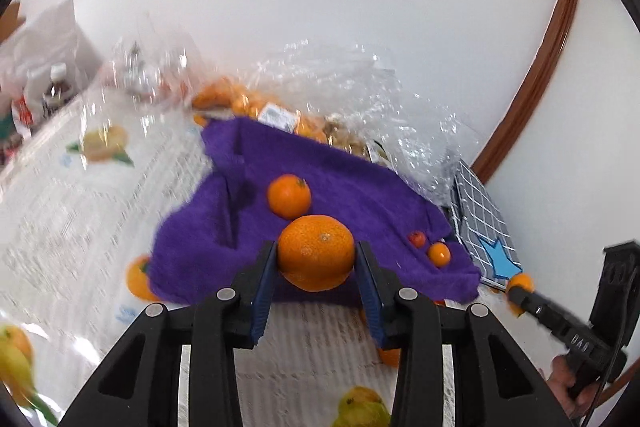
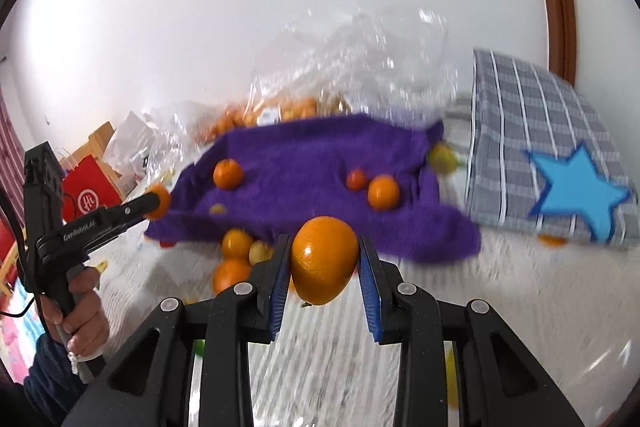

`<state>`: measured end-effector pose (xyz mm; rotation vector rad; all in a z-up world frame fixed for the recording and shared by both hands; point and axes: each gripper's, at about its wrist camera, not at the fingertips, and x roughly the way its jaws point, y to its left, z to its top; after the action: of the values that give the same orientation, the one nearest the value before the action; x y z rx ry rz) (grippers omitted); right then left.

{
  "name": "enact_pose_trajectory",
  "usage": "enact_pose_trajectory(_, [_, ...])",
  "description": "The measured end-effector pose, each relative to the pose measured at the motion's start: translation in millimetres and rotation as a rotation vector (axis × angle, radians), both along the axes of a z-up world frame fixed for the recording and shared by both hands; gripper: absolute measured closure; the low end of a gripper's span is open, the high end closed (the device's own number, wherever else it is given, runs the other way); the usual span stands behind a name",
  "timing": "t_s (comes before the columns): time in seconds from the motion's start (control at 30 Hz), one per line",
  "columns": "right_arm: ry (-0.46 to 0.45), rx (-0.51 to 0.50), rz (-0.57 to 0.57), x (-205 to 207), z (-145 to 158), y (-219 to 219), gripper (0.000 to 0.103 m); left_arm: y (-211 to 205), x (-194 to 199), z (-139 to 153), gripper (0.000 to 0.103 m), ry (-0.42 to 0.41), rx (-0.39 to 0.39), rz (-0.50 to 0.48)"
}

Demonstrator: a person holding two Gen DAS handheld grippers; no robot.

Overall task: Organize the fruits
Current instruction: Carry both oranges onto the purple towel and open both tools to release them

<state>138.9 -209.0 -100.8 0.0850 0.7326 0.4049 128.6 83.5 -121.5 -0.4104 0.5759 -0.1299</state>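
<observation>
Left gripper (image 1: pixel 316 259): clamped on a mandarin (image 1: pixel 316 251), wider than tall, stem dimple facing the camera.
Right gripper (image 2: pixel 324 263): clamped on an orange (image 2: pixel 323 259), long axis near upright, centre frame.

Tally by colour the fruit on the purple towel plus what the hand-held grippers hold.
Orange: 4 (held orange in left hand-held gripper, second held orange in right hand-held gripper, larger loose orange, smaller loose orange, both on purple towel)
Red: 1 (small red fruit on the towel)
Total: 5
</observation>
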Motion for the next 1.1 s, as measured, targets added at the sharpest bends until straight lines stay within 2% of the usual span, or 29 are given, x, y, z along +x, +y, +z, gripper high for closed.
enact_pose_trajectory(0.23, [-0.069, -0.022, -0.005, 42.0, 26.8, 12.3, 0.07, 5.5, 25.6, 35.3, 0.066, -0.048, 0.079, 0.031])
enact_pose_trajectory(0.37, [-0.052, 0.058, 0.01, 75.5, 34.2, 18.7, 0.07, 10.6, 46.9, 35.2, 0.066, -0.052, 0.067, 0.066])
enact_pose_trajectory(0.43, [-0.055, 0.059, 0.017, 87.2, 33.8, 25.3, 0.07, 12.6, 55.3, 28.8, 0.066, -0.043, 0.05, 0.069])
enact_pose_trajectory(0.57, [-0.039, 0.018, 0.033, 101.8, 14.5, 36.3, 0.07, 12.4, 65.5, 8.3, 0.066, 0.007, 0.066, 0.058])
enact_pose_trajectory(0.63, [0.007, 0.01, 0.055, 106.1, -3.5, 38.4, 0.07, 11.2, 69.2, -0.1, 0.066, 0.048, 0.08, 0.053])
enact_pose_trajectory(0.77, [0.053, -0.037, 0.074, 108.9, -21.7, 43.3, 0.07, 10.6, 75.1, -3.4, 0.066, 0.069, 0.032, 0.031])
enact_pose_trajectory(0.93, [0.104, -0.067, 0.095, 115.2, -39.5, 49.2, 0.07, 0.3, 79.8, -10.2, 0.066, 0.102, 0.093, 0.027])
enact_pose_trajectory(1.1, [0.166, -0.091, 0.099, 121.4, -58.0, 53.2, 0.07, -1.4, 84.2, -15.7, 0.066, 0.133, 0.098, 0.021])
